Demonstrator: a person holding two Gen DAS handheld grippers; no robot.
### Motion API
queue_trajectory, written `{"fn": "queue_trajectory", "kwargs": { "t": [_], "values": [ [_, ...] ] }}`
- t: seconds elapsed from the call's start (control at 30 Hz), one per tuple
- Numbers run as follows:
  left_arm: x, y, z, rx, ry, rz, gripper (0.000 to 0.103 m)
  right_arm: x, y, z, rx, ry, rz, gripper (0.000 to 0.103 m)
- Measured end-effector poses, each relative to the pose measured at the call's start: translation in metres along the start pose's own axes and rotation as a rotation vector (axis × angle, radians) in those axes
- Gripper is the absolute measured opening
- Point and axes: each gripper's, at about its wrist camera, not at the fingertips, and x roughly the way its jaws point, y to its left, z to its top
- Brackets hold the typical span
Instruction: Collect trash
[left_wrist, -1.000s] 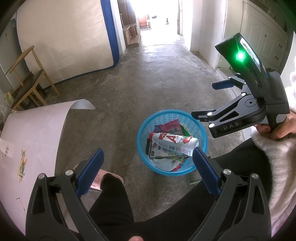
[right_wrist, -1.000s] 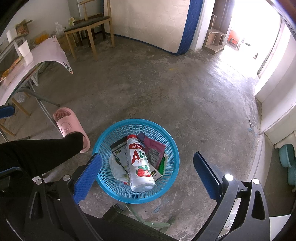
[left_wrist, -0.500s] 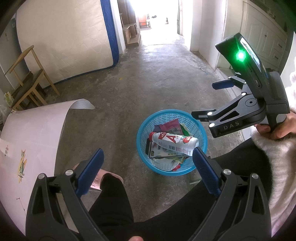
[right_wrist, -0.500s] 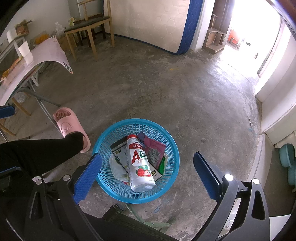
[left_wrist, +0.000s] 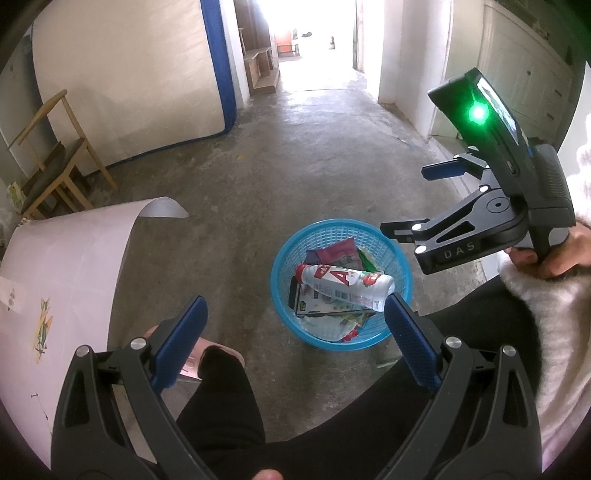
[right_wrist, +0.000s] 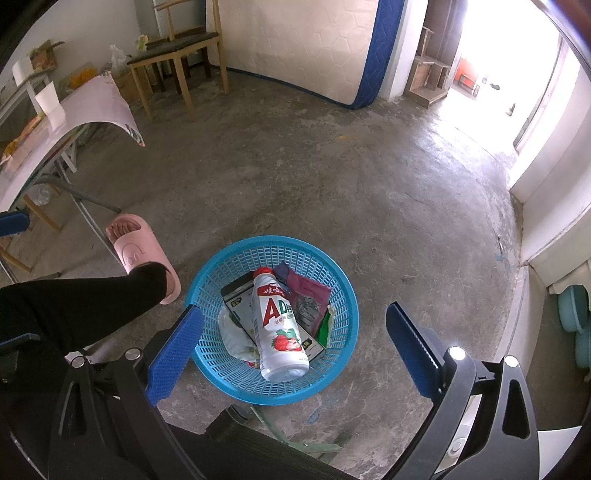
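A blue mesh basket (right_wrist: 334, 376) (left_wrist: 284, 254) stands on the concrete floor. In it lie a white drink bottle (right_wrist: 279, 325) (left_wrist: 345, 282) with a red cap, a dark box (right_wrist: 236, 295), a maroon snack pouch (right_wrist: 308, 295) (left_wrist: 338, 253) and crumpled wrappers. My right gripper (right_wrist: 295, 343) hovers above the basket, open and empty; the left wrist view shows that gripper (left_wrist: 413, 199) to the basket's right. My left gripper (left_wrist: 295, 339) is open too, held over the person's black-clad legs (left_wrist: 406, 398), with nothing between its fingers.
A pink slipper (right_wrist: 142, 254) on the person's foot rests left of the basket. A table with a curling pale sheet (left_wrist: 62, 280) stands at the left. A wooden chair (right_wrist: 177, 59) and a mattress (right_wrist: 310, 44) leaning on the wall lie beyond. A bright doorway (left_wrist: 314, 44) opens ahead.
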Motion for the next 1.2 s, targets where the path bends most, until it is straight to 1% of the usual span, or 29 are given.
{"fn": "queue_trajectory", "kwargs": {
  "t": [1.2],
  "values": [
    [-0.0014,0.0008,0.0009,0.004,-0.004,-0.003,0.092,0.0021,0.0009,-0.0005,0.0,0.011,0.005,0.096]
  ]
}}
